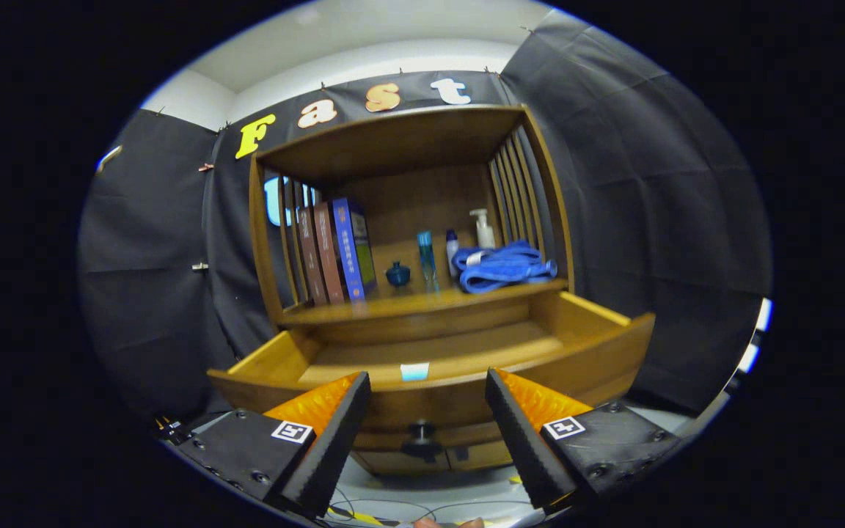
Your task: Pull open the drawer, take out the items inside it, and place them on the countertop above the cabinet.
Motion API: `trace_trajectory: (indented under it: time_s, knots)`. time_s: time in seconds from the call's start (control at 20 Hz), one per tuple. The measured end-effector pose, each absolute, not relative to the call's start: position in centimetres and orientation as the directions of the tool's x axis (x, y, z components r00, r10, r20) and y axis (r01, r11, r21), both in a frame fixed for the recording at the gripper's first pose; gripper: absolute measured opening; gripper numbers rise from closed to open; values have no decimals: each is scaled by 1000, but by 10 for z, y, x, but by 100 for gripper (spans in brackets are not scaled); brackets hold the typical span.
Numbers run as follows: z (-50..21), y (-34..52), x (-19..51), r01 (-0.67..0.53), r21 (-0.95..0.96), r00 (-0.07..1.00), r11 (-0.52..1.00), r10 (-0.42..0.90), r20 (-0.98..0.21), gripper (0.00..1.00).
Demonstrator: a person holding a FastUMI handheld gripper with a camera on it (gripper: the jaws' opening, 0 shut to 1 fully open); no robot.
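Observation:
The wooden drawer of the cabinet stands pulled open, its front panel just ahead of my fingers. A dark knob sits on that front, low between the fingers. My gripper is open, nothing between its black pads, and it hangs in front of the drawer front. The drawer's inside floor shows bare wood as far as I can see; a small pale label sticks on the front rim. On the countertop above the drawer lies a blue coiled strap at the right.
On the countertop stand several books at the left, a small dark blue pot, a thin blue bottle, a small bottle and a white pump bottle. Slatted side walls and a top board enclose the shelf. Cables lie on the floor below.

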State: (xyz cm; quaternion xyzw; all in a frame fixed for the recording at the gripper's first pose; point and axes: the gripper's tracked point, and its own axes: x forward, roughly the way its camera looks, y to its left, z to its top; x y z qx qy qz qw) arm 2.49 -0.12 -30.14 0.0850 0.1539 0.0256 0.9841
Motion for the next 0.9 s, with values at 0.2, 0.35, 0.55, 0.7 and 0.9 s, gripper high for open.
trace_trajectory:
  time_s: [0.2, 0.35, 0.55, 0.7, 0.9]
  knots:
    - [-257, 2, 68, -93, 176, 918, 980, 153, -366, 99]
    - [-247, 17, 98, -123, 224, 865, 967, 215, -453, 98]
    - [-269, 34, 123, -157, 224, 723, 962, 266, -637, 99]
    - [-304, 38, 141, -178, 189, 612, 966, 259, -747, 99]
    - [-365, 42, 154, -164, 157, 455, 974, 216, -864, 99]
